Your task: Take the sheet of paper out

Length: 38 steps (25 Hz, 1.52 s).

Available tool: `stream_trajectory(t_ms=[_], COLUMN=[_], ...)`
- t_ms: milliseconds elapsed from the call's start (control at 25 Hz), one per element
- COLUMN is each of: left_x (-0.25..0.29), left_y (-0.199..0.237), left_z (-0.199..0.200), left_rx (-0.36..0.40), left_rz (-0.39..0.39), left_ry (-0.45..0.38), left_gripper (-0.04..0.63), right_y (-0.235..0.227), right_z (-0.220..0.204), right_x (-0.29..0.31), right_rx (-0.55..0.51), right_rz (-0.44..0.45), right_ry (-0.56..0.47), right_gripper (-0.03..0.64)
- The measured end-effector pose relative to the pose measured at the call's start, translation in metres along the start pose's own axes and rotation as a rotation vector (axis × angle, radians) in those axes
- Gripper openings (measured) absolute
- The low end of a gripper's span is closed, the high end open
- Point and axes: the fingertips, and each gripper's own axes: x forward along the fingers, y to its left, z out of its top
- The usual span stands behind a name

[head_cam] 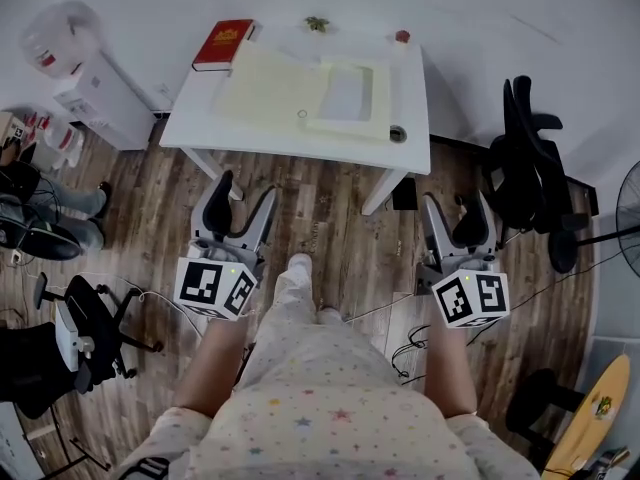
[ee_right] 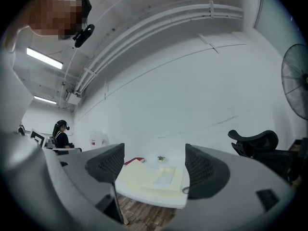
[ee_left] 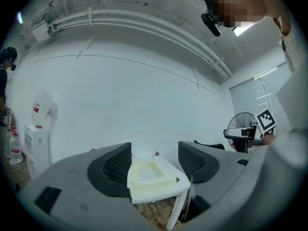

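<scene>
While a white sheet of paper [head_cam: 347,91] lies framed inside a pale yellow folder [head_cam: 268,90] on a white rectangular surface [head_cam: 408,118], a person stands back from it on a brown wooden plank floor [head_cam: 330,233], a two-jaw tool in each hand. The left gripper [head_cam: 247,192] is released. Its jaws are spread wide with nothing between them, and the left gripper view shows only the distant surface and folder through the gap. The right gripper [head_cam: 456,206] is likewise released and empty. Its jaws part around open air in the right gripper view, with the folder and sheet in sight beyond. Both are held low and well apart from the surface, touching nothing on it.

A red hardback book [head_cam: 223,44] rests at the far left corner of the surface, just beside the folder, and a black office chair [head_cam: 530,158] stands off to the right.

By the look of things, the task has not begun. The sheet sits squarely within the folder, no edge of it drawn clear. Whether it lies behind a clear window or in an open cut-out cannot be told from here. Everything appears to remain: closing the distance to the surface, steadying the folder with one gripper, pinching an edge of the sheet with the other, and sliding it free.
</scene>
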Motion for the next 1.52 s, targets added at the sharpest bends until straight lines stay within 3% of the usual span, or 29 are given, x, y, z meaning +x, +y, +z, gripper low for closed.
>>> stream_trajectory(t_ms=[920,1200,1520], left_x=[0.156,0.186,0.240], left_y=[0.132,0.149,0.171], left_z=[-0.007,-0.021,-0.015], left_rx=[-0.044,-0.068,-0.054], left_rz=[-0.129,-0.109,-0.025], left_ry=[0.023,0.045,0.030], left_gripper=[0.280,0.279,0.281], right_y=[0.022,0.005,-0.021], right_z=[-0.014,-0.022,-0.020], right_x=[0.198,0.236,0.313], right_rx=[0.003,0.013,0.022], right_rz=[-0.055,-0.056,0.030], right_ry=[0.020,0.046,0.061], right_gripper=[0.376,0.376,0.376])
